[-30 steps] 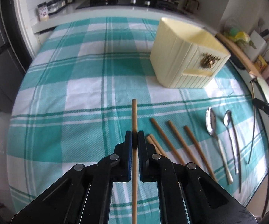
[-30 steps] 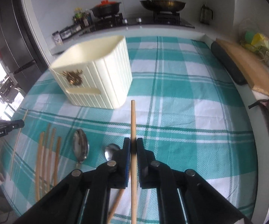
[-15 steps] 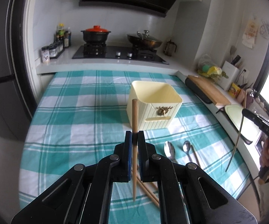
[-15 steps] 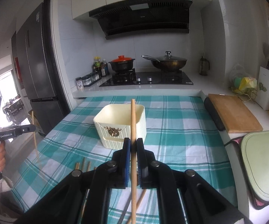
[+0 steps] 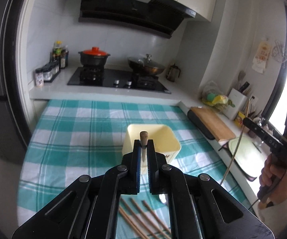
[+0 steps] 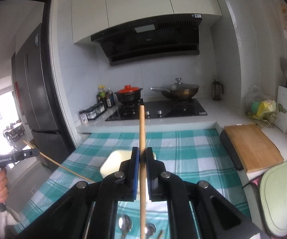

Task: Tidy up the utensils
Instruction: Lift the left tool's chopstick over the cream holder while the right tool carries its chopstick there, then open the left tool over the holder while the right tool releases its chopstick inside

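Observation:
My left gripper [image 5: 143, 145] is shut on a wooden chopstick [image 5: 143, 137], seen almost end-on, held high above the checked tablecloth. Beyond it stands the cream square utensil holder [image 5: 167, 139]. Several chopsticks [image 5: 139, 219] lie on the cloth below the jaws. My right gripper [image 6: 142, 153] is shut on another wooden chopstick [image 6: 142, 131] that points forward and up. The cream holder [image 6: 113, 163] sits just past its fingers. Two metal spoons [image 6: 125, 225] lie under it. Each view shows the other gripper: the right gripper [image 5: 247, 122] at the right edge, the left gripper [image 6: 35, 150] at the left edge.
Behind the table runs a counter with a hob, a red-lidded pot [image 5: 93, 55] and a lidded wok [image 5: 146, 65]. A wooden cutting board [image 6: 251, 145] and a pale green board [image 6: 280, 195] lie to the right. A dark fridge [image 6: 36, 103] stands on the left.
Both grippers have risen from the cloth and tilted up toward level, each lifting its chopstick. The table and holder now appear lower and farther; stove and hood came into view.

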A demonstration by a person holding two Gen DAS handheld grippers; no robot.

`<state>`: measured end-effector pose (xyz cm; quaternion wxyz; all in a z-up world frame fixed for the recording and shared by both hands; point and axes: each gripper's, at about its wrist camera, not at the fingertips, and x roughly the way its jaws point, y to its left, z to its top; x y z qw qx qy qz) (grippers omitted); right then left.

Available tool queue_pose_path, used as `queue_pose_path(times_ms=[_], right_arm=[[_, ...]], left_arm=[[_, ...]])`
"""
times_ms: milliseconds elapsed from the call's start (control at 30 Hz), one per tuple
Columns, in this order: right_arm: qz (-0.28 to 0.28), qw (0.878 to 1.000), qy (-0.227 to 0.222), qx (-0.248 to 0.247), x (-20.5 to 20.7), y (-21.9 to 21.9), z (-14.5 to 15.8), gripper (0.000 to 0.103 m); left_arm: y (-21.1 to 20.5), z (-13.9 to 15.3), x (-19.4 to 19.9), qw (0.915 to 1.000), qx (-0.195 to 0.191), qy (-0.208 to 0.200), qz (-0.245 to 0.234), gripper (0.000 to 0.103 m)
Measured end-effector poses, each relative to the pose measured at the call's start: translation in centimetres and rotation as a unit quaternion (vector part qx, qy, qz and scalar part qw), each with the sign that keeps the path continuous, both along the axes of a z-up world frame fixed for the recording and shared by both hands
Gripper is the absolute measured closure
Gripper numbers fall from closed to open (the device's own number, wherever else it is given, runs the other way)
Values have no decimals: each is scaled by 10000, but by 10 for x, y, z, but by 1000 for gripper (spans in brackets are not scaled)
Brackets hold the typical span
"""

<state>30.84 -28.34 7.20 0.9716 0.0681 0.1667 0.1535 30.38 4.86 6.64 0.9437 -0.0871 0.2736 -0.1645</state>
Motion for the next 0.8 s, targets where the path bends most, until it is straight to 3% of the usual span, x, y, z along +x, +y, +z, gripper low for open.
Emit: queue_pose_path(times_ms=[133, 233, 300, 433, 533, 733, 767, 800], right_arm=[[41, 9983, -497, 303, 44, 16, 26, 96], [-49, 9946, -988, 313, 74, 31, 24, 96], [-150, 9945, -1019, 211, 97, 42, 10, 96], [-230, 9980, -584, -78, 146, 58, -32, 96], [-101, 9998, 4, -183, 173, 61, -67, 96], [60, 9946, 1021, -182, 197, 54, -107, 95], [-4, 9939, 1081, -223, 198, 53, -106, 95], [-38, 9934, 1119, -228, 197, 52, -104, 95]], left_arm=[[-20, 25, 35, 9997, 80, -212, -1, 99], [-39, 17, 74, 9996, 284, 17, -25, 99], [-49, 1, 100, 9987, 387, 341, -44, 99], [-58, -35, 137, 9933, 516, 1027, -97, 99], [-61, -58, 154, 9880, 490, 1450, -196, 99], [-70, -79, 181, 9807, 479, 1893, -87, 97], [-70, -79, 186, 9800, 422, 1943, -31, 90], [-70, -77, 189, 9797, 348, 1972, 6, 76]])
